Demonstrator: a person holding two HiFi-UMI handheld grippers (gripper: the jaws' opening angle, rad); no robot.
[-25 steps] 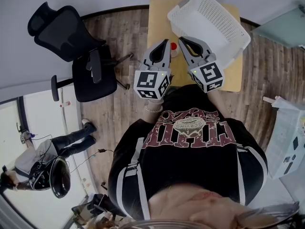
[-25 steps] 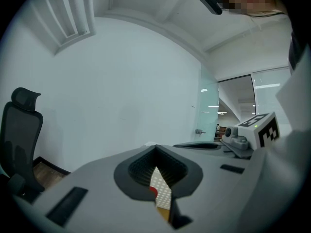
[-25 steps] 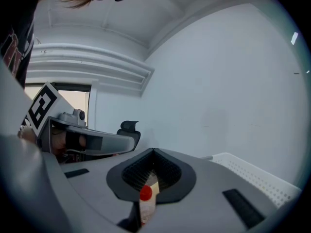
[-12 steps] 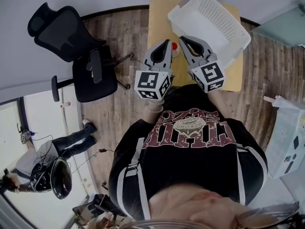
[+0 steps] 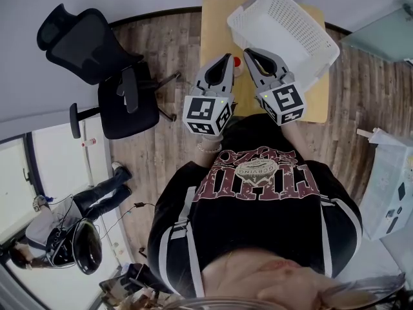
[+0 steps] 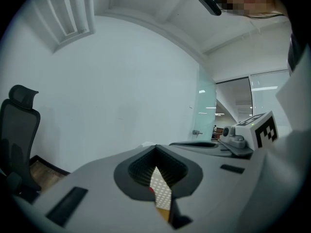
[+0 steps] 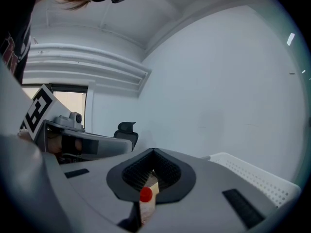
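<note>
I hold both grippers side by side above a small wooden table (image 5: 216, 18). My left gripper (image 5: 227, 57) is shut with nothing in it, and so is my right gripper (image 5: 247, 51). A small red-capped bottle (image 5: 237, 62) stands on the table between and below their tips. In the right gripper view (image 7: 154, 150) the red cap (image 7: 146, 194) shows through the slot under the closed jaws. In the left gripper view (image 6: 156, 147) the same slot shows a strip of the white perforated basket (image 6: 161, 192). The basket (image 5: 284, 28) sits tilted on the table's right part, just beyond my right gripper.
A black office chair (image 5: 97, 50) stands on the wood floor left of the table. Another person (image 5: 71, 225) is low at the left by the glass wall. A white device (image 5: 387, 186) stands at the right edge. A plain white wall lies ahead.
Both grippers have stayed almost still and shut. The person at the lower left has shifted a little.
</note>
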